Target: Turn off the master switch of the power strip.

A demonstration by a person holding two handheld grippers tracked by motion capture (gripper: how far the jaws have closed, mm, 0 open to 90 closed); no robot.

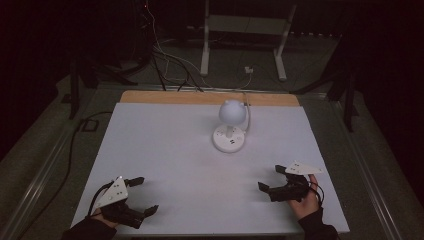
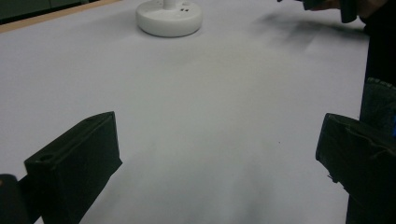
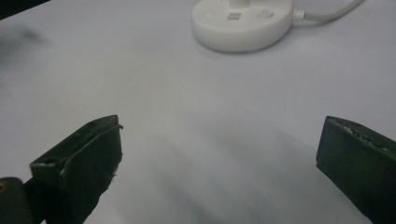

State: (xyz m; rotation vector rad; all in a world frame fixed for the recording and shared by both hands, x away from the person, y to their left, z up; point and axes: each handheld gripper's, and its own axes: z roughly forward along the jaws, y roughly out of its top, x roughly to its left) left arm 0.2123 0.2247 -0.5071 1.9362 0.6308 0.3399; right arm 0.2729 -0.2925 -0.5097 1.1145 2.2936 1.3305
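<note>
Grippers are resting low on the white sheet [image 1: 165, 150]: left gripper [image 1: 144, 196] at seven o'clock, right gripper [image 1: 270, 178] at four o'clock, both with jaws spread wide and gripping nothing. White desk lamp [image 1: 230, 125] is standing at twelve o'clock, well apart from both.

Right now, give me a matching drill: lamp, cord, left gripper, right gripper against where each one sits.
Things:
1. lamp
2. cord
3. left gripper
4. right gripper

Places:
A. near edge of the white sheet, on the person's right, jaws apart
B. middle of the sheet toward the far edge, on a round base
C. near edge of the sheet, on the person's left, jaws apart
D. runs from the base off the far side of the table

Pairs: 1-B, 2-D, 3-C, 4-A
</note>
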